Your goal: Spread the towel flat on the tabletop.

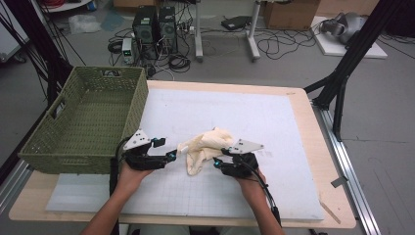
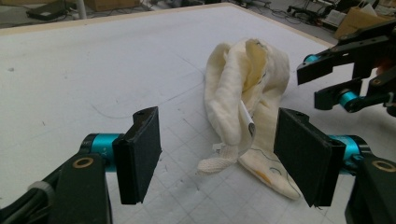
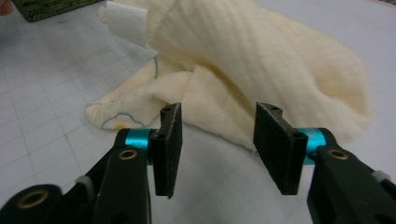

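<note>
You won't find any writing, brand, number or sign that can be read here. The white tag (image 2: pixel 248 122) sewn to the cream cloth (image 2: pixel 243 79) looks blank from the left gripper view, and in the right gripper view it is too blurred to make out. The cardboard boxes (image 1: pixel 291 13) on the floor beyond the worktop are too small and far off for any print to be legible.
</note>
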Action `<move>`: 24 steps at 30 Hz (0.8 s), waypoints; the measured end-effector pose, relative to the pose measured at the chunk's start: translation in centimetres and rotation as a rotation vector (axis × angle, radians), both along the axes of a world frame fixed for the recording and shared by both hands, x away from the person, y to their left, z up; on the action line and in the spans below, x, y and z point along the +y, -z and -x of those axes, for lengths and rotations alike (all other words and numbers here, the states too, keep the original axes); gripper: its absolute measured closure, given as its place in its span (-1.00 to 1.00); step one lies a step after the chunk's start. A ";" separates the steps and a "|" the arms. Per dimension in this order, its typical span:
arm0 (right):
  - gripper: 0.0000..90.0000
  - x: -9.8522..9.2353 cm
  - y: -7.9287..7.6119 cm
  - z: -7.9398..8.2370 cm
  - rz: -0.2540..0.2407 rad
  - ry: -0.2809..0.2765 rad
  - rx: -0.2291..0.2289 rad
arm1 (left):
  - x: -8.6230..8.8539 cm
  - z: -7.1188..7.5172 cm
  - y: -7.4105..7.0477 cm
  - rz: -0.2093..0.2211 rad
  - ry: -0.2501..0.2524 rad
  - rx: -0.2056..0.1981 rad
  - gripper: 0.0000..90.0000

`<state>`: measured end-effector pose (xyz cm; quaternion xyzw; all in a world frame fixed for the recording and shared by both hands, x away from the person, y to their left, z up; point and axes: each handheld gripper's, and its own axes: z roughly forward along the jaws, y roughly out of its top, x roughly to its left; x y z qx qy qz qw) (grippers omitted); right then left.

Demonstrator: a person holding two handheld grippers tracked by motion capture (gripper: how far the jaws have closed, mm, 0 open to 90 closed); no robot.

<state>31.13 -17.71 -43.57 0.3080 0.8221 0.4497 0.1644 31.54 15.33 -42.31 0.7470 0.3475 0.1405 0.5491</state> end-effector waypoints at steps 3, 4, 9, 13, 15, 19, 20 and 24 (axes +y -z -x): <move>0.23 1.6 0.4 -0.7 0.018 -0.032 0.013 | 0.1 -0.1 0.1 0.004 -0.002 0.009 -0.24; 0.23 2.0 0.6 -0.9 0.022 -0.031 0.019 | 0.2 -0.1 0.1 0.006 -0.003 0.011 -0.23; 0.66 3.3 1.4 -1.8 0.104 -0.009 0.036 | 0.2 -0.1 0.2 0.000 -0.001 0.014 -0.20; 0.86 2.8 1.0 -1.5 0.125 -0.017 0.036 | 0.3 -0.2 0.2 -0.004 -0.002 0.015 -0.18; 0.86 2.1 0.6 -1.0 0.101 -0.029 0.032 | 0.3 -0.1 0.3 -0.003 -0.003 0.018 -0.18; 0.86 0.0 0.0 0.4 0.051 -0.067 0.062 | -0.1 -0.1 0.4 0.000 0.013 0.028 -0.21; 0.85 -1.1 -0.2 1.0 0.022 -0.078 0.074 | -0.3 -0.1 0.5 -0.001 0.023 0.030 -0.21; 0.84 -2.5 -0.3 1.7 0.013 -0.075 0.088 | -1.7 0.1 0.7 0.007 0.096 0.049 -0.23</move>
